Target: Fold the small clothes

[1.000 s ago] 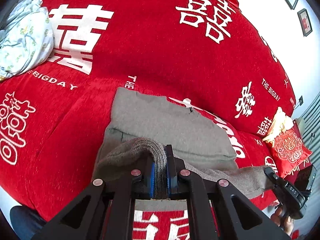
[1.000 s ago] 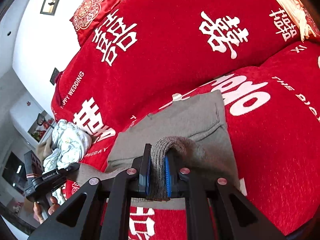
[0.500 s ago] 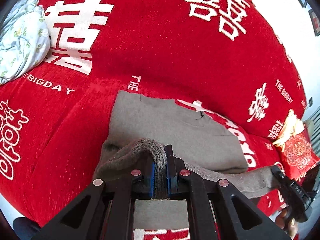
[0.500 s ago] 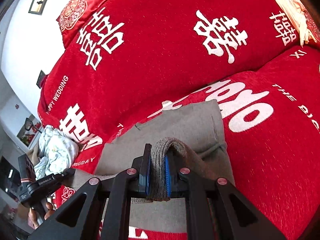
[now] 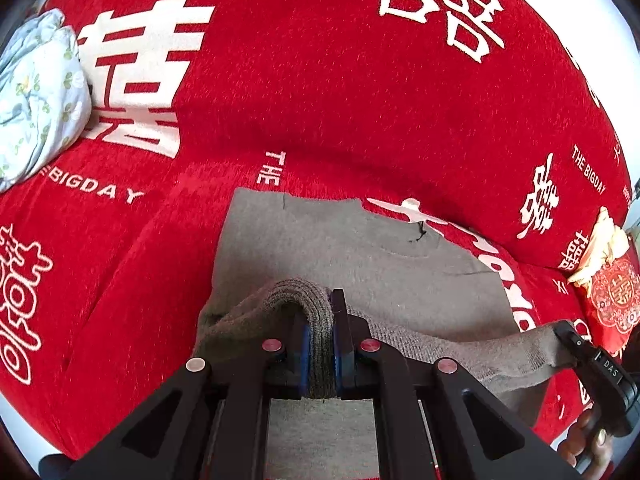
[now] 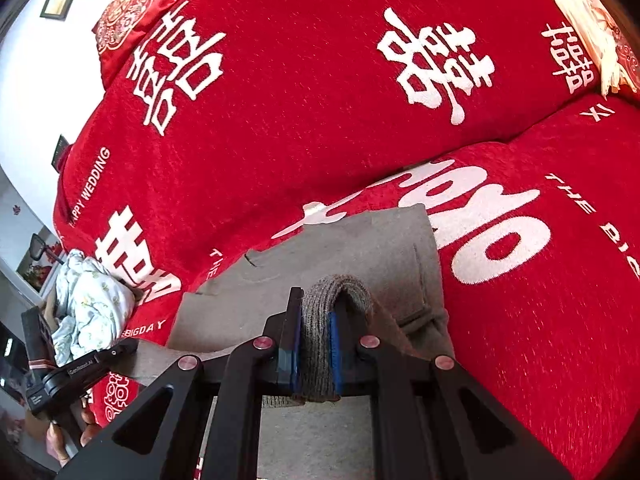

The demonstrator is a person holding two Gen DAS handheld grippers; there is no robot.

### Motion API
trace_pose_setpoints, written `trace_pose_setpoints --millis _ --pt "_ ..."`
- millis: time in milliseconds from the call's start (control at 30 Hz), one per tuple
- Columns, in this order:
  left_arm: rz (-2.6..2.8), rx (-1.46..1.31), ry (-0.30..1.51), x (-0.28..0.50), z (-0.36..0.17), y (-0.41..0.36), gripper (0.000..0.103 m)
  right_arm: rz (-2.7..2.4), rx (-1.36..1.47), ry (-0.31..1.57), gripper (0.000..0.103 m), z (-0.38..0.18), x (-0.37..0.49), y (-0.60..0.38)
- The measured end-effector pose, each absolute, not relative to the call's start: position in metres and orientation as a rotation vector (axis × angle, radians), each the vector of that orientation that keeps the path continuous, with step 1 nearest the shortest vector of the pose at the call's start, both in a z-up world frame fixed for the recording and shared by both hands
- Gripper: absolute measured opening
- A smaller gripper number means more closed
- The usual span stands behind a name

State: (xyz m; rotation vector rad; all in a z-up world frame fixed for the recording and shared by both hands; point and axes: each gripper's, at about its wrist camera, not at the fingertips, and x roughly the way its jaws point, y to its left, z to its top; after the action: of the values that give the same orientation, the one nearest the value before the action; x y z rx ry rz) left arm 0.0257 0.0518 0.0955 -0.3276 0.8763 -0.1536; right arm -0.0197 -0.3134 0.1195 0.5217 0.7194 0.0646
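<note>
Grey knitwear, a small sweater (image 5: 352,256) lying flat on the red sofa cover (image 5: 320,80), fills my left wrist view, where my left gripper (image 5: 320,344) is clenched on a ribbed fold of its near edge, the hem stretching off right to my other gripper (image 5: 592,364), with a pale floral bundle (image 5: 36,92) at far left. From my right wrist view, my right gripper (image 6: 316,352) likewise pinches a ribbed fold of the sweater (image 6: 360,256), which lies on the seat beside big white lettering, and my left gripper (image 6: 80,372) shows at lower left.
</note>
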Motion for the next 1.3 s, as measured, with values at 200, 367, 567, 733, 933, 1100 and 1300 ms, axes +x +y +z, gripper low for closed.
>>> trace_pose_setpoints --millis 200,367,567,733,933,1100,1300 --pt "-0.152 -0.330 0.885 0.038 0.096 0.051 0.010 0.057 0.521 0.728 0.013 0.122 -0.007 -0.315" --pt "-0.150 -0.338 0.891 0.045 0.096 0.053 0.010 0.050 0.510 0.739 0.013 0.123 0.005 -0.314" --pt "-0.140 -0.346 0.905 0.056 0.091 0.057 0.010 0.037 0.501 0.751 0.013 0.120 0.019 -0.311" --pt "-0.131 -0.337 0.926 0.071 0.085 0.053 0.010 0.022 0.503 0.775 0.013 0.113 0.033 -0.312" --pt "-0.137 -0.351 0.936 0.088 0.080 0.050 0.010 0.009 0.496 0.791 0.013 0.105 0.049 -0.316" --pt "-0.134 -0.359 0.947 0.104 0.075 0.047 0.010 0.000 0.500 0.799 0.013 0.101 0.066 -0.319" --pt "-0.122 -0.383 0.969 0.123 0.065 0.049 0.010 0.003 0.491 0.807 0.013 0.099 0.086 -0.318"
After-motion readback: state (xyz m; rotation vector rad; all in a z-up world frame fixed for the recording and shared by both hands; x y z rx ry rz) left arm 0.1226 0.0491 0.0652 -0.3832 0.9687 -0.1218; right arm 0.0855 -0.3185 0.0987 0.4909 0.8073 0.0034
